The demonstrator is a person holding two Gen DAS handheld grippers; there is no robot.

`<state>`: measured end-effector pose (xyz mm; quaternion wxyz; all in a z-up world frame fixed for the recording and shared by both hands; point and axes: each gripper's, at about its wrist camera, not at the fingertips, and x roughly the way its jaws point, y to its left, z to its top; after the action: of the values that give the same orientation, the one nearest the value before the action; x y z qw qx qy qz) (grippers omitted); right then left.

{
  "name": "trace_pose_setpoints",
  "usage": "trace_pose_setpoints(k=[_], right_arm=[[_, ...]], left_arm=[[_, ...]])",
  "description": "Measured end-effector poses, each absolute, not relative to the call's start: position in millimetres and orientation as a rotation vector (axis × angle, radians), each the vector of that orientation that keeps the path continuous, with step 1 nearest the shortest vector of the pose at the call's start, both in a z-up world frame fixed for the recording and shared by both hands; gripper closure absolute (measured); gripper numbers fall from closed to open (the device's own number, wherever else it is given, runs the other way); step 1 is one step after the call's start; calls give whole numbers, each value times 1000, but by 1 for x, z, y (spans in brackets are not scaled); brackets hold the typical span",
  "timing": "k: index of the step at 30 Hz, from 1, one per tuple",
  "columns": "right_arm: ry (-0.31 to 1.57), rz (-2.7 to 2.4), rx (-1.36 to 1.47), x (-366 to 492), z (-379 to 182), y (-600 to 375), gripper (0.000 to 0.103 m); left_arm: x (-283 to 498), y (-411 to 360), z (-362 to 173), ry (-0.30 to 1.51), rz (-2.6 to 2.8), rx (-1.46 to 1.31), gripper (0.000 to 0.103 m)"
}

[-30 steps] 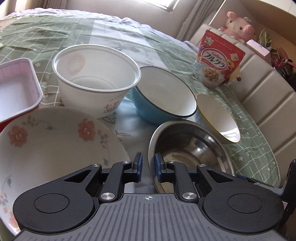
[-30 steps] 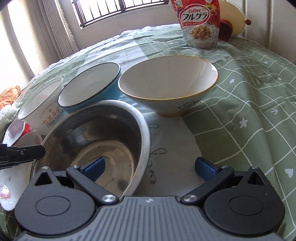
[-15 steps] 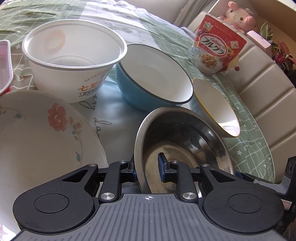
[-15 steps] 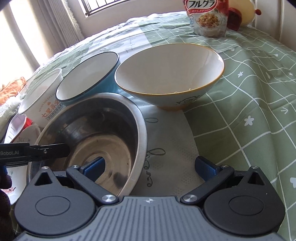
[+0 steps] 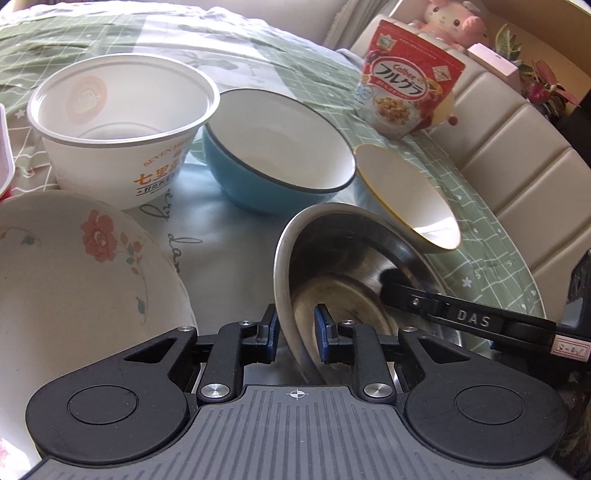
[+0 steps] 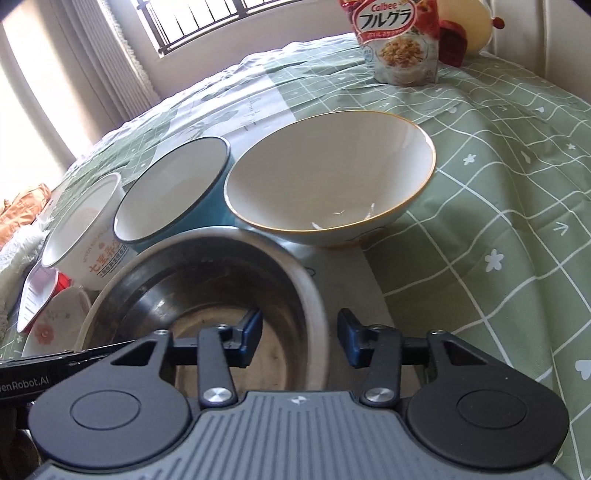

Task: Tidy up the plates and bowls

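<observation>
A steel bowl [image 5: 351,266] sits nearest, tilted. My left gripper [image 5: 294,338] straddles its left rim, pads close on either side with a small gap. My right gripper [image 6: 300,338] straddles the right rim of the same steel bowl [image 6: 207,291], jaws partly closed with gaps. Behind stand a blue bowl [image 5: 280,147], a yellow-rimmed white bowl [image 5: 406,192] and a white paper noodle bowl [image 5: 118,125]. A floral plate [image 5: 74,266] lies at the left. In the right wrist view I see the blue bowl [image 6: 173,188], the yellow-rimmed bowl [image 6: 328,177] and the noodle bowl [image 6: 81,225].
A cereal bag [image 5: 406,77] stands at the back on the green checked tablecloth [image 6: 498,184]. A pink tray [image 5: 4,147] lies at far left. A padded bench back [image 5: 517,147] and a plush toy [image 5: 450,22] are beyond the table's edge.
My left gripper moved forward and its jaws came astride the steel bowl's rim. My right gripper narrowed from wide open around the opposite rim. The bowl has tilted.
</observation>
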<state>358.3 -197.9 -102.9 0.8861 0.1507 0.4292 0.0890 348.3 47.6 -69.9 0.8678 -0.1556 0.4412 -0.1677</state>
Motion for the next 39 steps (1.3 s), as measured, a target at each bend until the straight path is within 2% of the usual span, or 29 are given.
trace_pose_setpoints(k=[12, 23, 39], right_arm=[[877, 194, 271, 352, -78, -172, 64], [851, 286, 188, 356, -47, -100, 64], [936, 368, 38, 370, -59, 9, 64]], left_arm=[[336, 65, -58, 875, -330, -334, 81], [312, 131, -34, 758, -234, -402, 81], [296, 228, -67, 769, -117, -549, 81]])
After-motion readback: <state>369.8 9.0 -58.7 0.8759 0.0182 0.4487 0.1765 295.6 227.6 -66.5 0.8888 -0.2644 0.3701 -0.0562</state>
